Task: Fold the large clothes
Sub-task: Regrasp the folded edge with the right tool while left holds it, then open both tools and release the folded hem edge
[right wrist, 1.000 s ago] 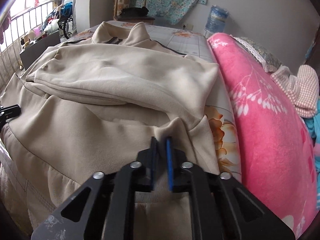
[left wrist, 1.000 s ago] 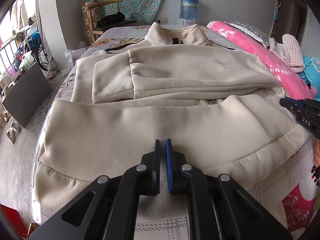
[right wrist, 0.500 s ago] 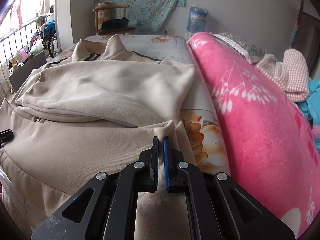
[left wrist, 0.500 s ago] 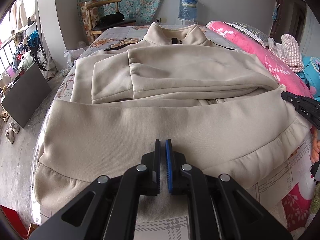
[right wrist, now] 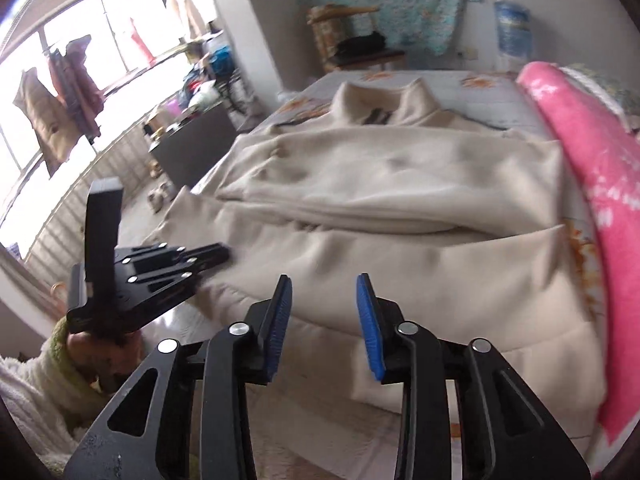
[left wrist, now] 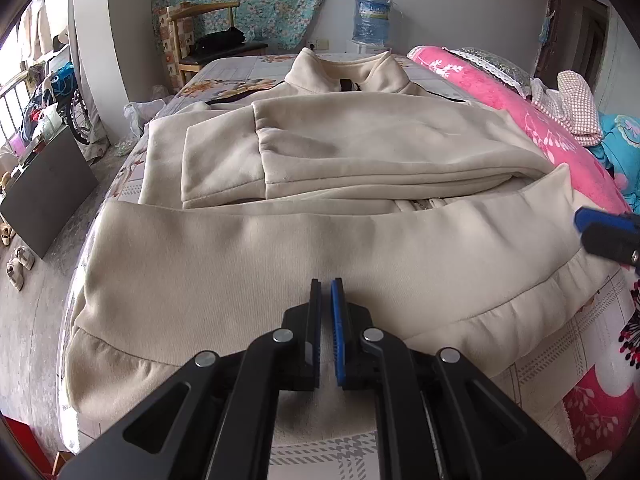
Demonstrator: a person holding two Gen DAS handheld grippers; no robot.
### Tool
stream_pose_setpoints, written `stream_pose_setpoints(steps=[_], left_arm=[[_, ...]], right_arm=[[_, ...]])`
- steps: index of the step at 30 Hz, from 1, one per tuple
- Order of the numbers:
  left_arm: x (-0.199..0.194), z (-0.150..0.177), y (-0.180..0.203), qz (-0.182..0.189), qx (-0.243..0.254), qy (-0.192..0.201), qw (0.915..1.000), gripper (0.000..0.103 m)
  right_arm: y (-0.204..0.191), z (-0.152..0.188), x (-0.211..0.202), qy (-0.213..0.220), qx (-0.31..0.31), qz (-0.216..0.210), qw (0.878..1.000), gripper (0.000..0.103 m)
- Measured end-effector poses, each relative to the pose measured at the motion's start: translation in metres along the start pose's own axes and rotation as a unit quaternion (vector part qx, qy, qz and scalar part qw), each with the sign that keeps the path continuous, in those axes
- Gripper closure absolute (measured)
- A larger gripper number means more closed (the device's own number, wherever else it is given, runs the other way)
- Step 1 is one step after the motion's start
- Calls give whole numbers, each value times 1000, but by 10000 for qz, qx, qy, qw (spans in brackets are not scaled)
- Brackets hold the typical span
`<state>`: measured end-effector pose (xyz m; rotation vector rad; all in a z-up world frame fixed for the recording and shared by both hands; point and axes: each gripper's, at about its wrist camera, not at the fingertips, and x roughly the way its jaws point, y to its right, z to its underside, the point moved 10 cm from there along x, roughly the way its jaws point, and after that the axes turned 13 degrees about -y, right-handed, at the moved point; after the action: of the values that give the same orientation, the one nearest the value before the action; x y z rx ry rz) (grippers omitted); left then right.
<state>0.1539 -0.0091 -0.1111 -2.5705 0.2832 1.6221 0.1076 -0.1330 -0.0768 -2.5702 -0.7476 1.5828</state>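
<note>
We see the large beige fleece jacket on the floral-sheeted bed, its hem folded up. Our left hand-held gripper pinches the hem fold; our right hand-held gripper has just been opening, spread with nothing between its jaws.

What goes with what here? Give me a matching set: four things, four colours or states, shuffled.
Things:
1. jacket
2. blanket
3. left tool
4. right tool

States:
a. open, nothing between its pads
b. beige, bottom part folded up
c. shut, on the jacket's fold
d. pink, along the jacket's side

Pairs: 1-b, 2-d, 3-c, 4-a
</note>
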Motion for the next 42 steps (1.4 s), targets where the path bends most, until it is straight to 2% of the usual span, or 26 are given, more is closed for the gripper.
stream_pose_setpoints(steps=[3,7,8,10,13,17,21,26,29,33,38,42], left_arm=[[0,-1,0,-20,26,3,10000,96],[1,-2,-1,11,23,59,10000,96],[1,-3,-2,66,6,77,9999,96],[-2,-3,-2,326,7,149,9994,96],[-17,-1,6,934,80,408,9948,96],[-26,7,35,1233,639,440,9893,94],[-12,13,45,900,802,285,9923,94],[-6,10,38,1179,396,130,9921,92],[-5,9,37,1238,301,89,9918,92],[-5,10,38,1213,307,115,9921,92],[-4,8,35,1329,221,88,9908,92],[-4,8,35,1317,215,83,9910,92]], right_arm=[[-18,-3,28,-325,-245,123,9991,82],[-10,-3,66,-823,-161,342,9959,88],[-9,-4,68,-756,-156,295,9966,88],[-6,-8,69,-788,-27,255,9966,92],[-3,-13,70,-757,-31,381,9964,93],[2,-24,75,-675,45,423,9968,93],[6,-39,81,-550,52,546,9970,93],[9,-46,83,-513,161,624,9966,93],[9,-44,66,-369,197,744,9964,92],[-9,-32,31,-178,28,427,9989,89],[-32,1,20,-498,-280,260,9980,89],[-27,23,48,-839,-369,580,9941,87]])
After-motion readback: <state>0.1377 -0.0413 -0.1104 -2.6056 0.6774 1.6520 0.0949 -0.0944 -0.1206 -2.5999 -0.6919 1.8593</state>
